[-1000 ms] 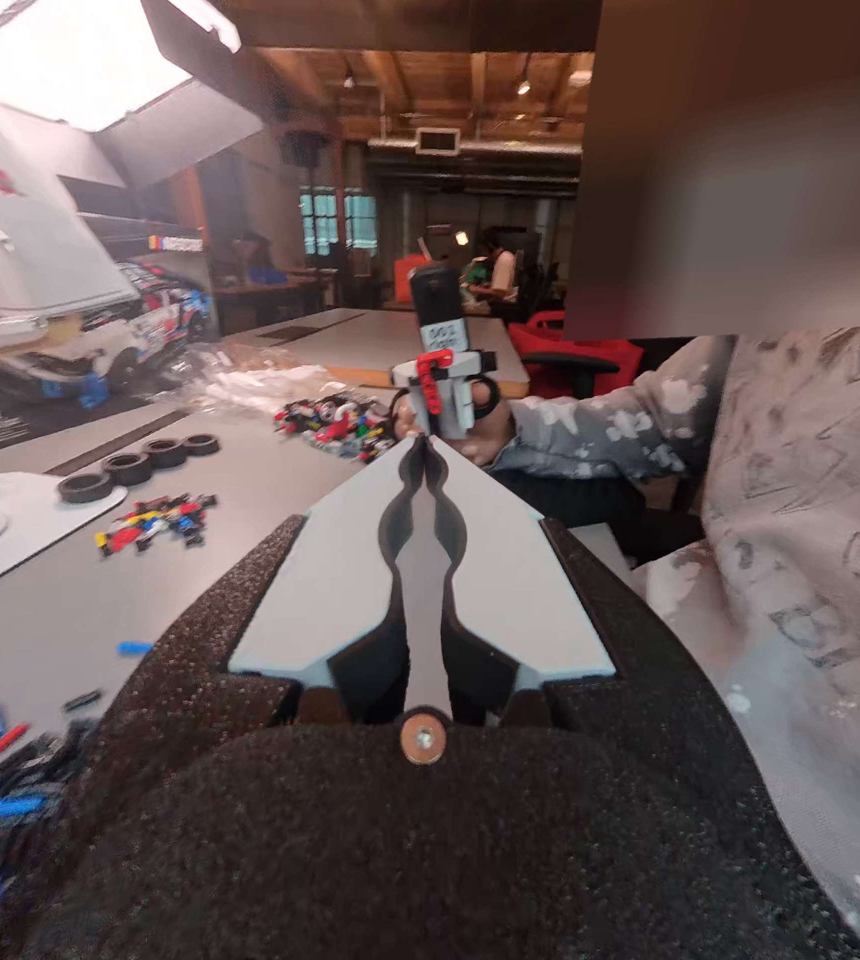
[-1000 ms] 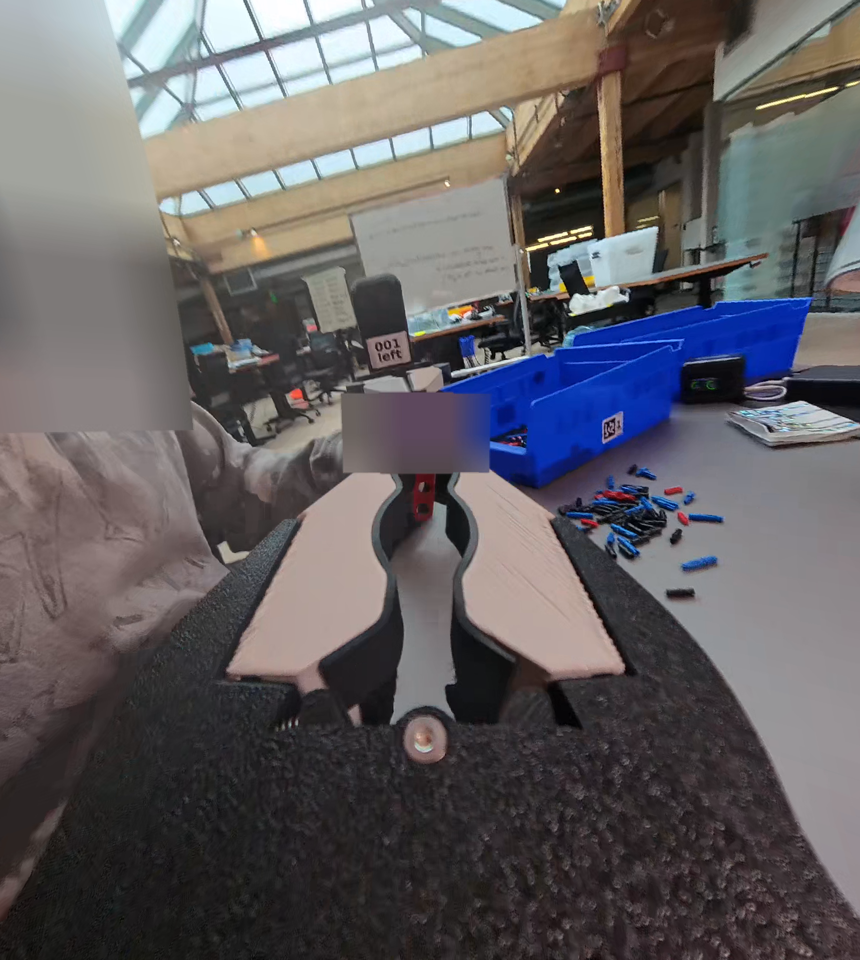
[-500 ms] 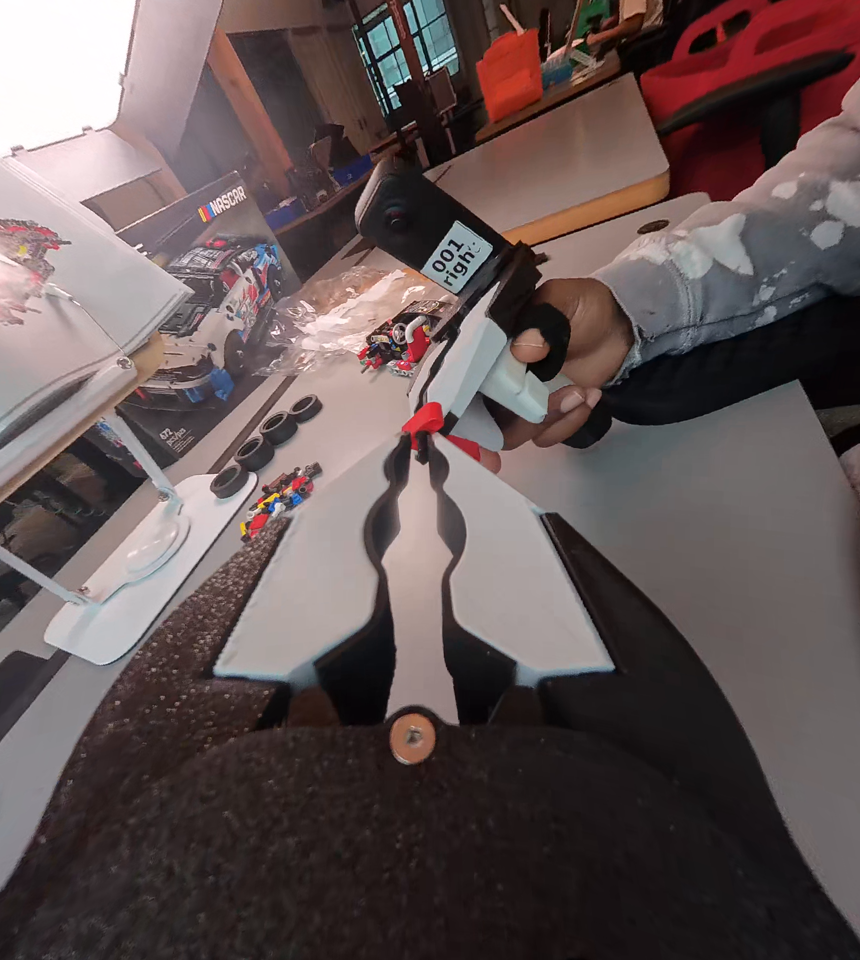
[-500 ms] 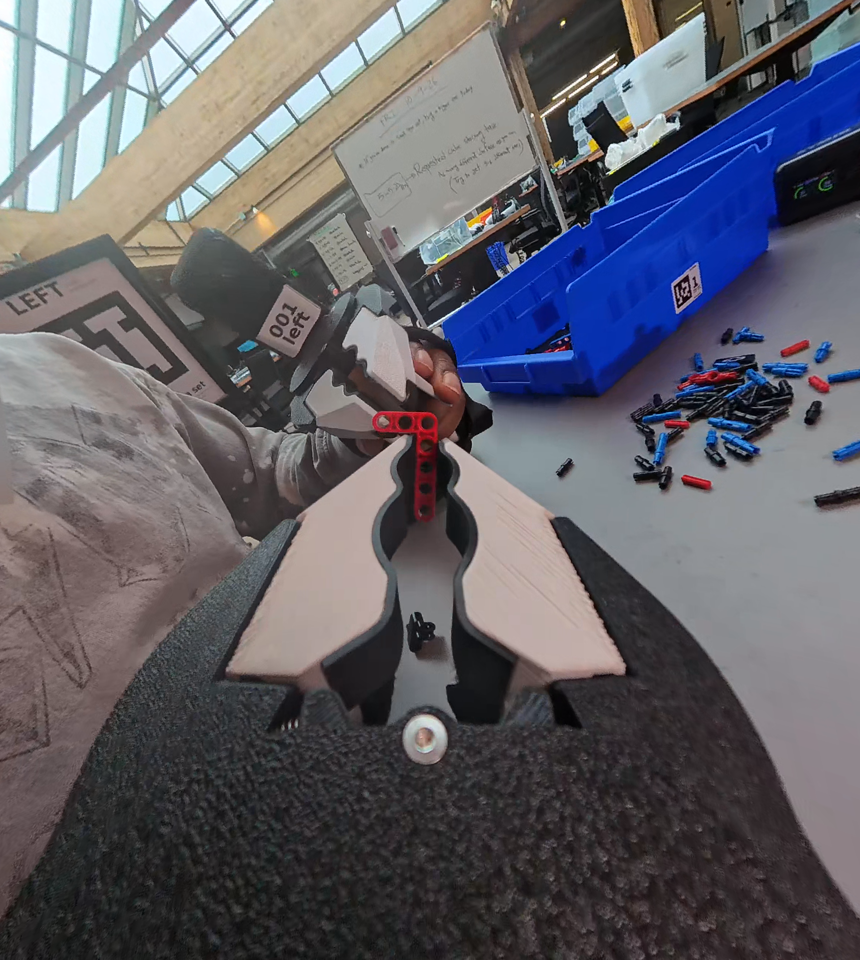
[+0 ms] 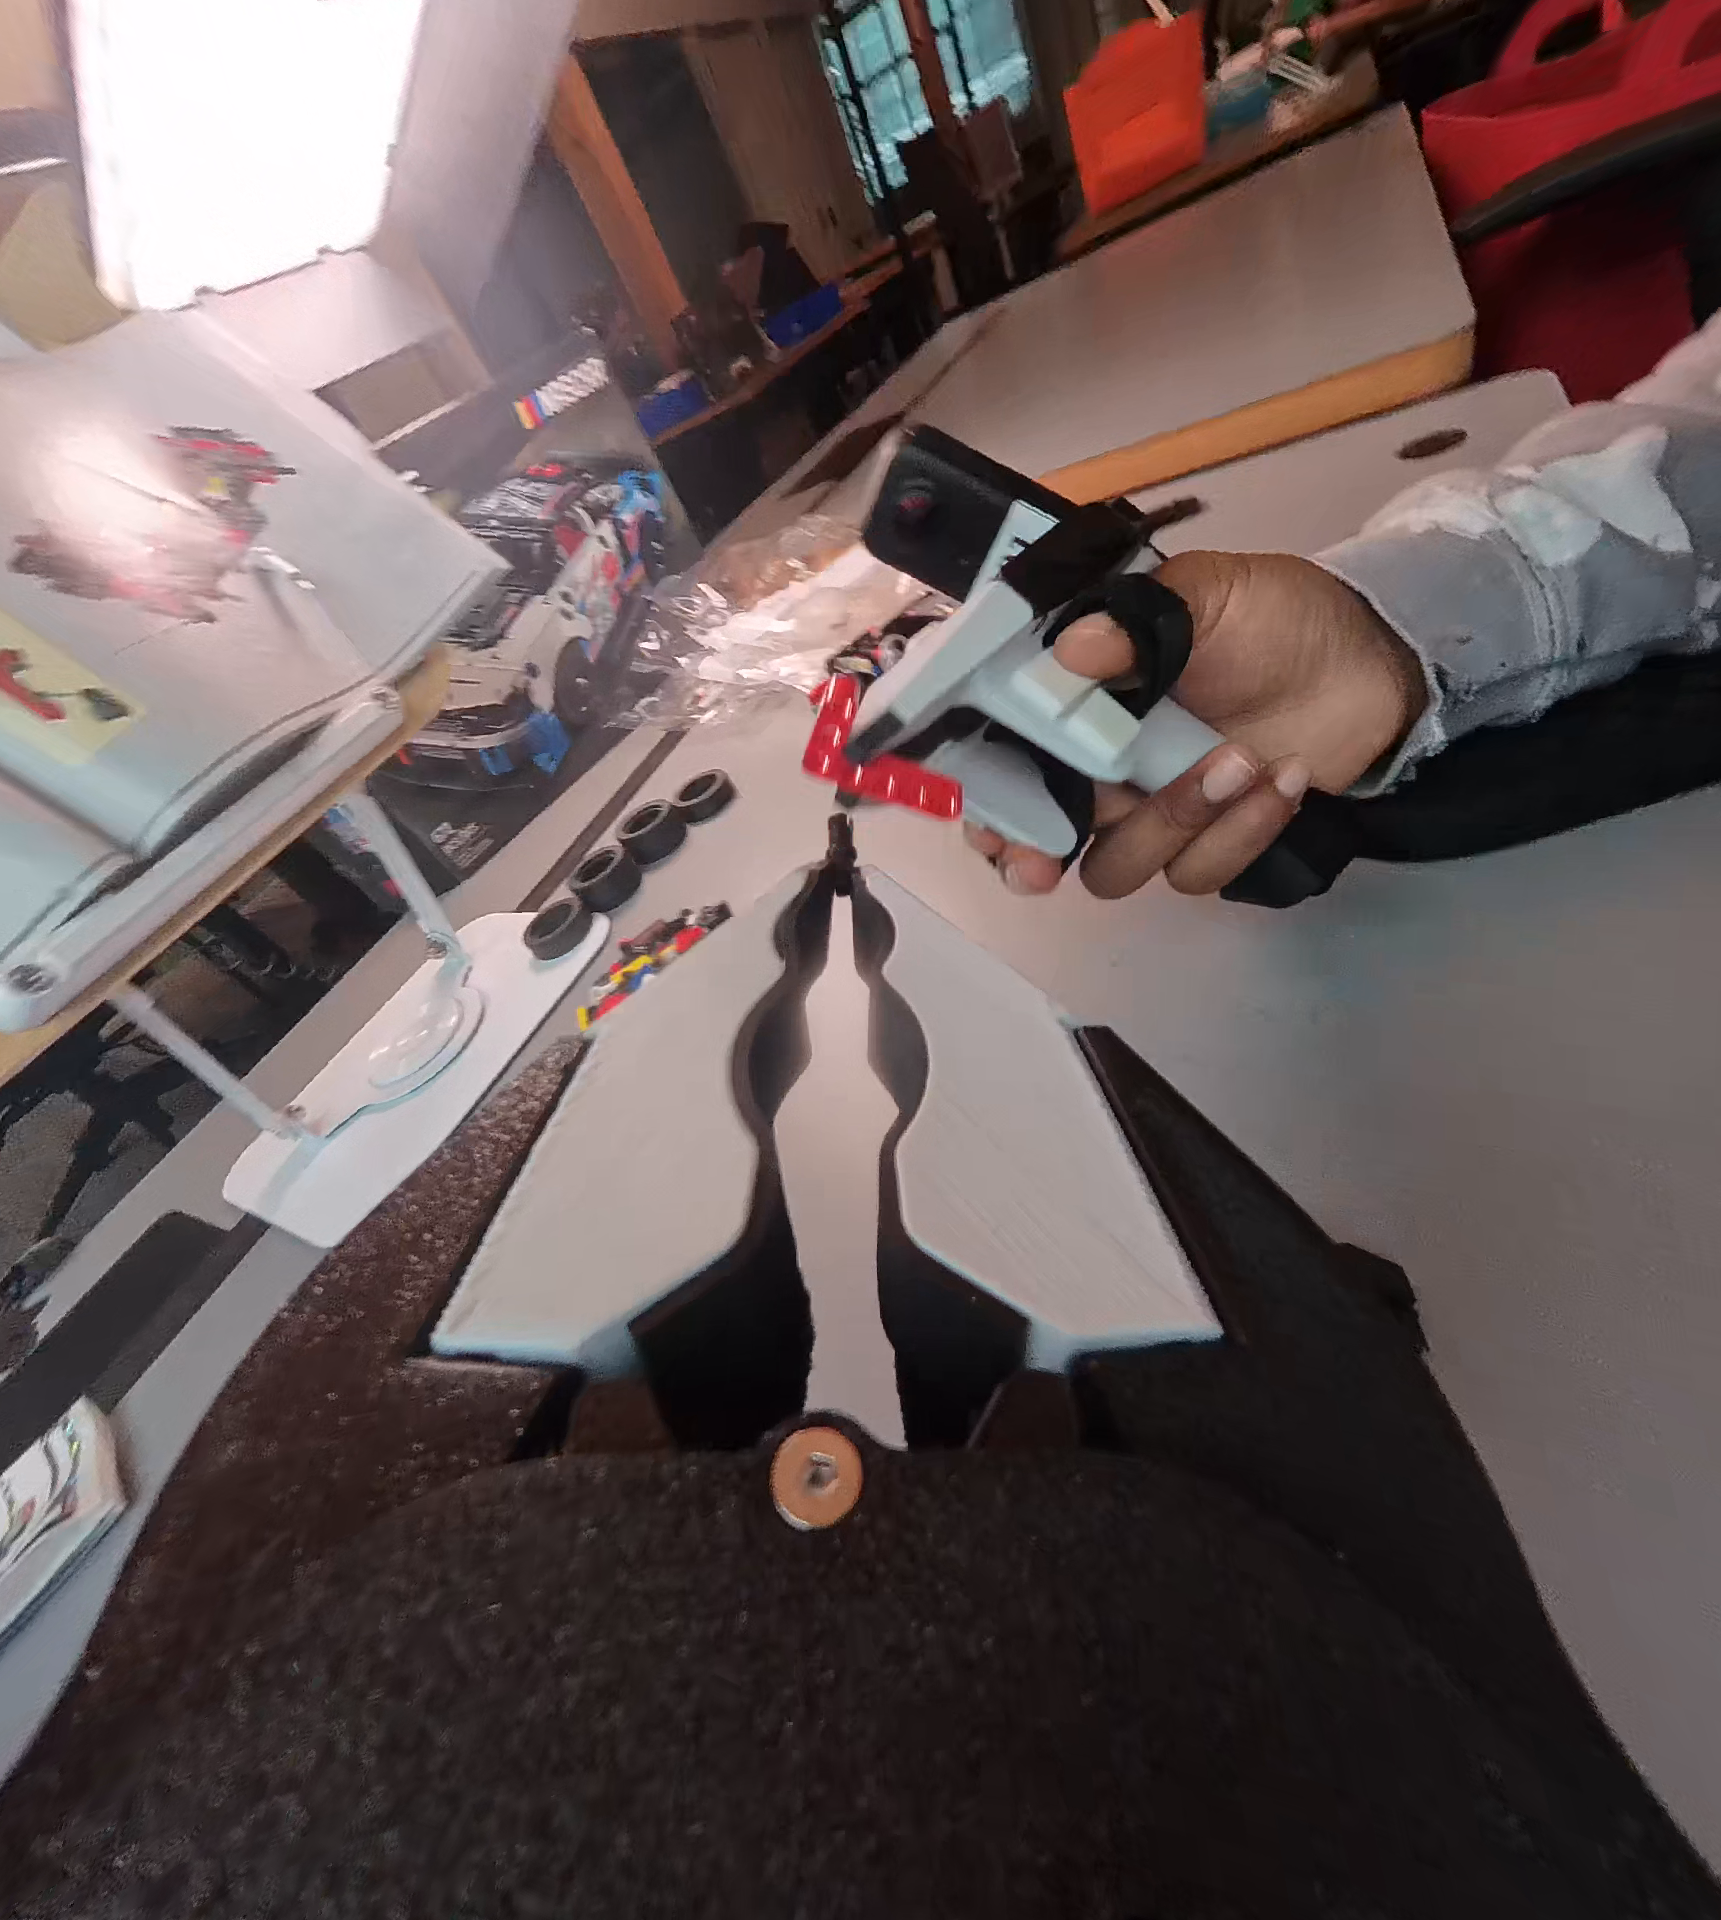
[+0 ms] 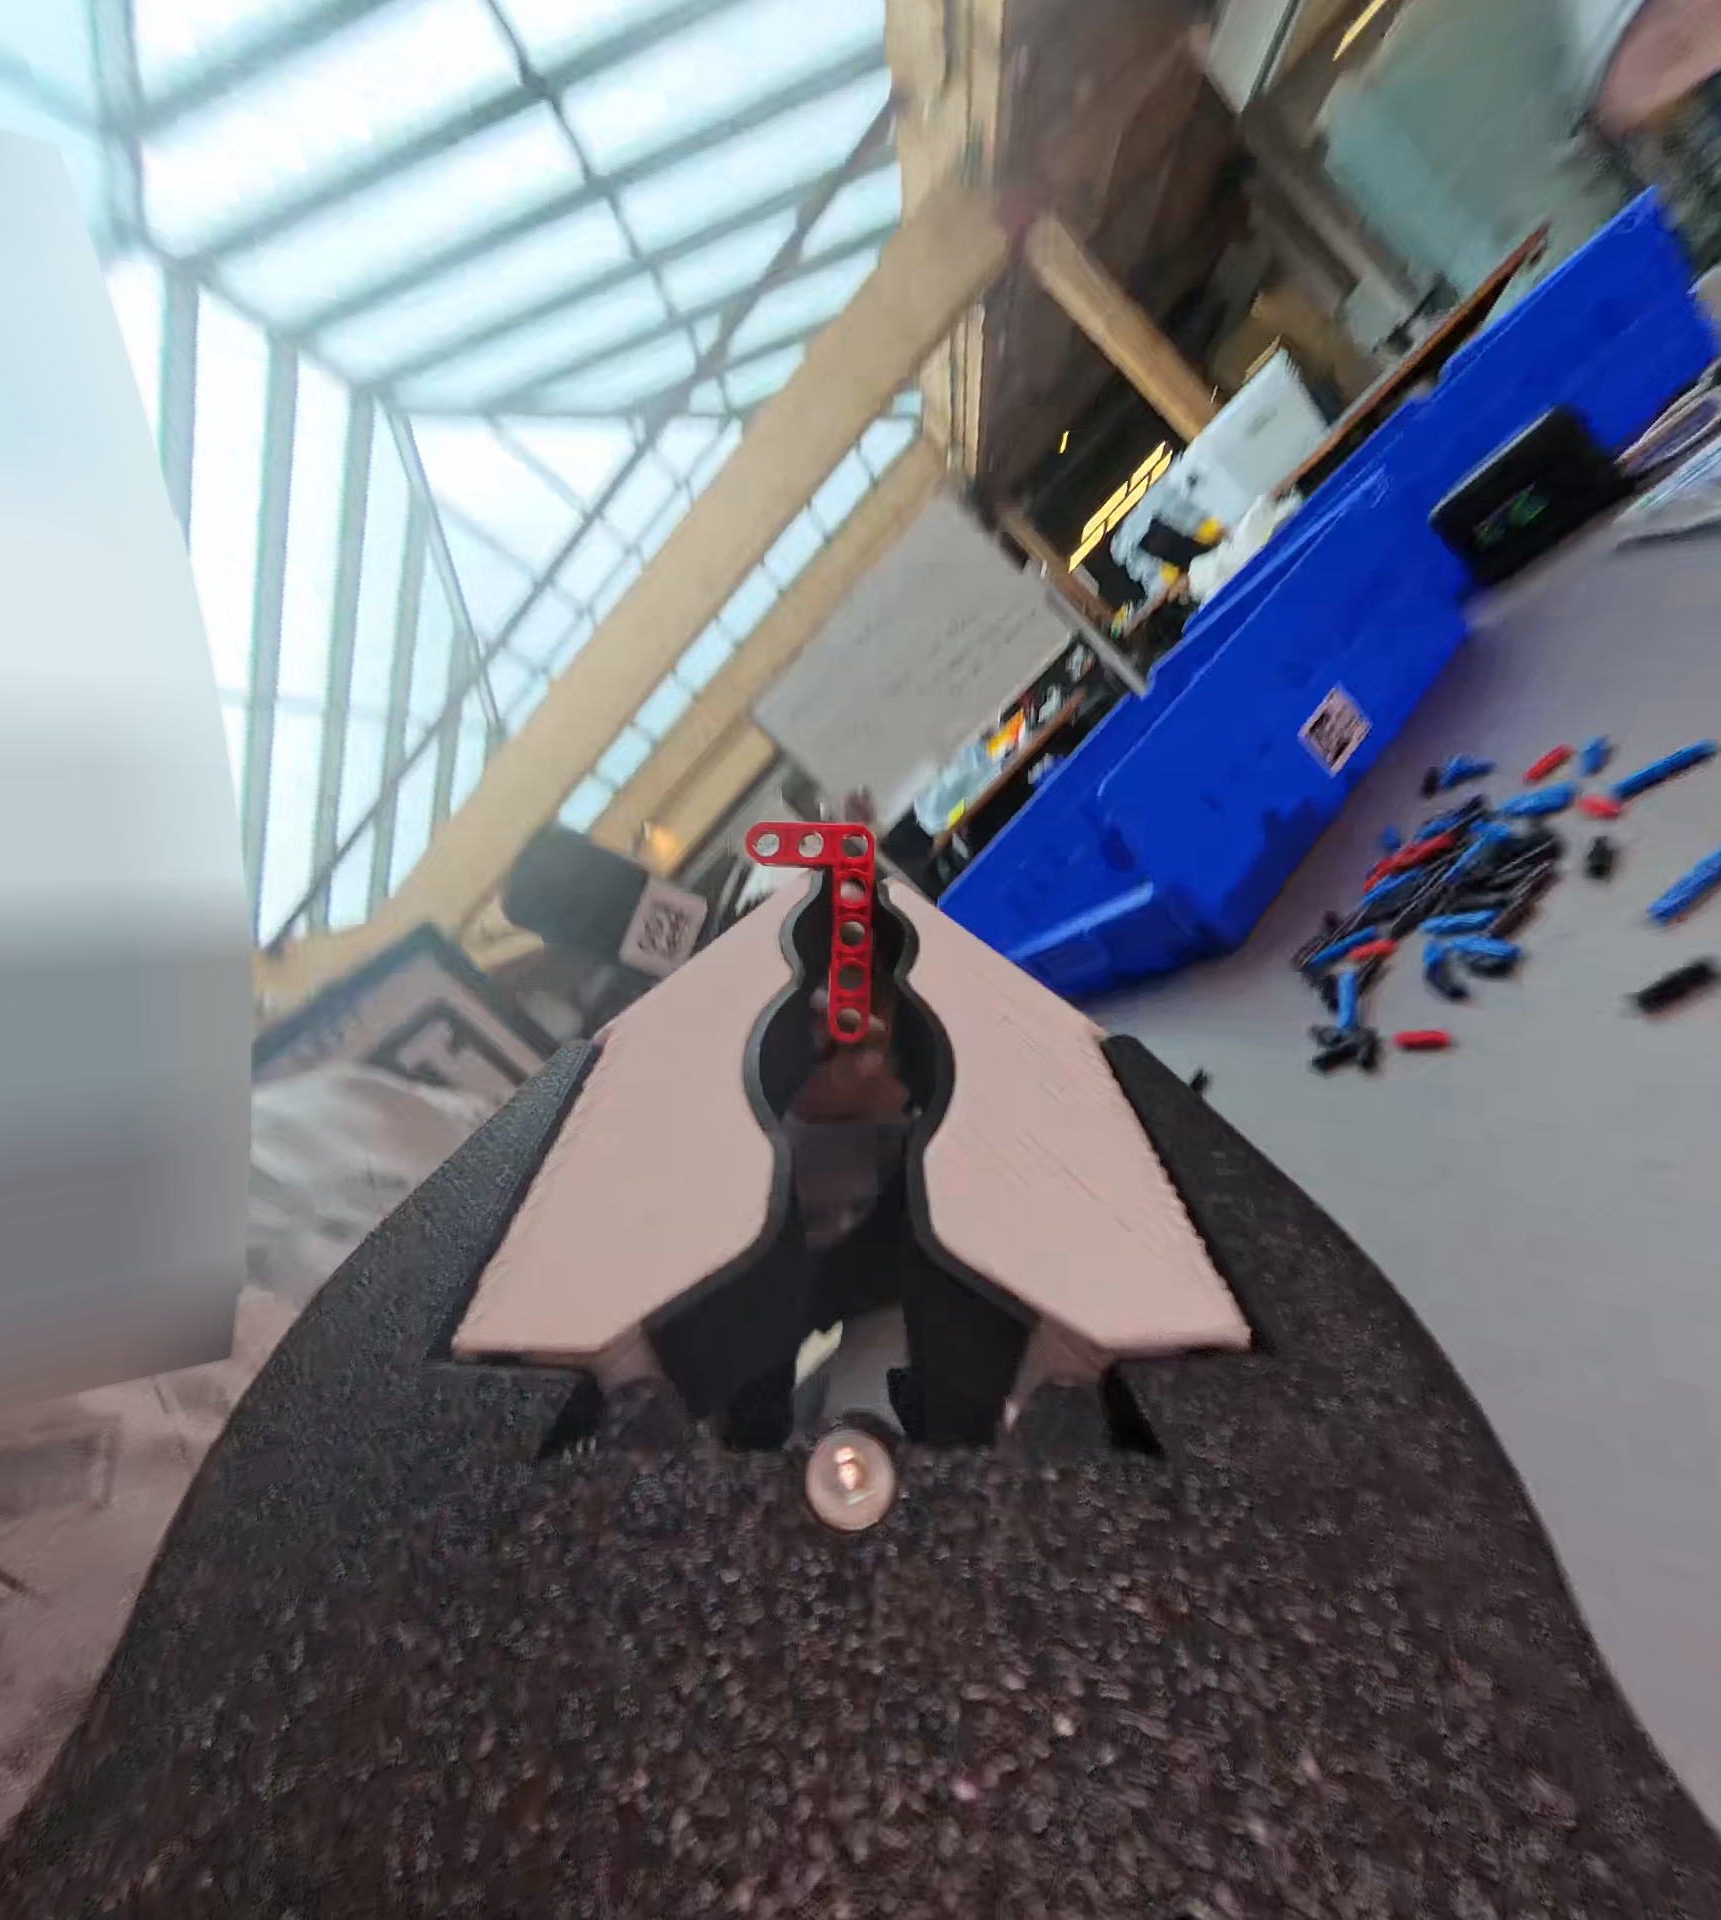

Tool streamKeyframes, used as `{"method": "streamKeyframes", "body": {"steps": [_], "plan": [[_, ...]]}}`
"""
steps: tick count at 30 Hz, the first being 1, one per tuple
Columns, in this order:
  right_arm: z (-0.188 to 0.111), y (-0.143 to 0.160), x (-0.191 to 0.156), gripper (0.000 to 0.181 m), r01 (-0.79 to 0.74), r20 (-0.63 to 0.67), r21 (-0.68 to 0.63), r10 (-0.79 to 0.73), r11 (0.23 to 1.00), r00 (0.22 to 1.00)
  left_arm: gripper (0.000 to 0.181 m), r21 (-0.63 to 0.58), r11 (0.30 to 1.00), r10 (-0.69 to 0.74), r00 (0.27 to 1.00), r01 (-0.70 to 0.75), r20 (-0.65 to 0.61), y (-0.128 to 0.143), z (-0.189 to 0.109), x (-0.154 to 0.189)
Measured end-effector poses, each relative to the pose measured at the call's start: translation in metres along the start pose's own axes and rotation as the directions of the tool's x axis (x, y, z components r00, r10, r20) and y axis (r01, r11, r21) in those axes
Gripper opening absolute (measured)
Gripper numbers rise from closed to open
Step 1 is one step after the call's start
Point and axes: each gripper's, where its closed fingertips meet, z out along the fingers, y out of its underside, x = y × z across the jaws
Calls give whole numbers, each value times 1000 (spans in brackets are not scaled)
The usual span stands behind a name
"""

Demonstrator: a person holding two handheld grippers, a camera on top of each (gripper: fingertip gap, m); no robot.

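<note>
A grey table fills the right and centre of the left wrist view and the right side of the right wrist view; along its far edge in the right wrist view, upper right, stand long blue bins, their contents hidden from this angle; in the left wrist view an open instruction booklet rests on a tilted white stand at the upper left, with a boxed model car picture behind it and crumpled clear plastic bags near the middle top; the left gripper runs up the centre of its own frame, its pale fingers pressed nearly together at the tips and pinching a small black pin that sticks out beyond them; just above that pin, apart from it, the right gripper comes in from the right in a hand with a mottled grey sleeve, and it is closed on a red L-shaped beam; in the right wrist view the same red L-shaped beam stands upright at centre frame, its long arm clamped between the tan fingers, which are drawn in close around it, its short arm pointing left above the tips; four black tyres lie in a row left of centre in the left wrist view, beside a small heap of mixed bricks; a scatter of blue, red and black pins lies on the table at the right of the right wrist view, blurred.
</note>
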Motion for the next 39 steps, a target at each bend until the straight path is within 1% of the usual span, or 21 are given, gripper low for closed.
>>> {"method": "streamKeyframes", "body": {"steps": [1,2,3,5,7,9,12,15,18,21,22,24,25,26,28,31,32,34,35,37,39], "plan": [[-18,-24,7,5,27,-42,79,-23,997,999,1,19,998,-55,998,55,29,0,-11,-13],[-29,-32,9,4,132,-105,60,-125,989,987,1,4,995,-102,993,102,59,8,-19,-25],[-30,-29,6,6,201,-130,8,-198,980,971,1,-44,991,-123,988,127,90,22,-21,-33],[-22,-17,7,6,274,-154,-66,-282,959,947,2,-206,962,-147,975,181,168,61,-17,-50],[-14,-5,15,6,282,-172,-125,-301,951,938,4,-408,888,-111,961,210,255,104,-14,-70],[-12,-2,19,6,300,-181,-164,-327,940,927,3,-554,801,-72,954,229,290,138,-15,-81],[-14,1,27,6,289,-199,-183,-323,940,925,3,-626,727,-82,941,282,328,167,-14,-86],[-16,7,32,6,261,-215,-192,-300,946,929,4,-641,708,-73,935,294,348,178,-15,-87],[-15,10,35,7,254,-221,-200,-296,946,929,18,-586,745,-105,923,319,369,170,-13,-90],[-12,14,38,7,276,-230,-229,-327,934,917,29,-449,823,-223,925,348,309,141,-1,-79],[-11,16,39,7,291,-234,-245,-348,925,908,30,-389,847,-280,927,361,252,126,5,-70],[-9,23,41,7,344,-244,-296,-419,891,875,32,-256,885,-389,920,388,47,88,15,-41],[-7,27,43,7,394,-248,-336,-483,856,839,28,-199,889,-430,901,412,-55,70,18,-26],[-6,31,46,6,453,-249,-386,-564,803,787,27,-155,881,-466,874,446,-135,56,19,-14],[-3,37,49,7,568,-233,-475,-718,672,655,24,-142,837,-546,806,528,-229,42,23,3],[3,46,49,7,665,-184,-554,-853,501,489,24,-185,758,-652,717,625,-246,43,30,13],[5,49,49,7,679,-168,-571,-876,461,453,23,-201,735,-679,696,648,-234,46,32,14],[6,52,54,7,677,-168,-612,-904,409,394,13,-227,689,-725,654,689,-215,52,35,14],[6,52,55,7,675,-169,-622,-910,397,379,10,-245,675,-737,647,696,-193,56,35,13],[9,46,50,10,687,-203,-579,-894,439,400,5,-240,717,-695,700,655,-164,56,32,7],[9,39,42,33,669,-216,-542,-853,509,475,5,-194,778,-622,774,597,-115,47,22,-11]]}}
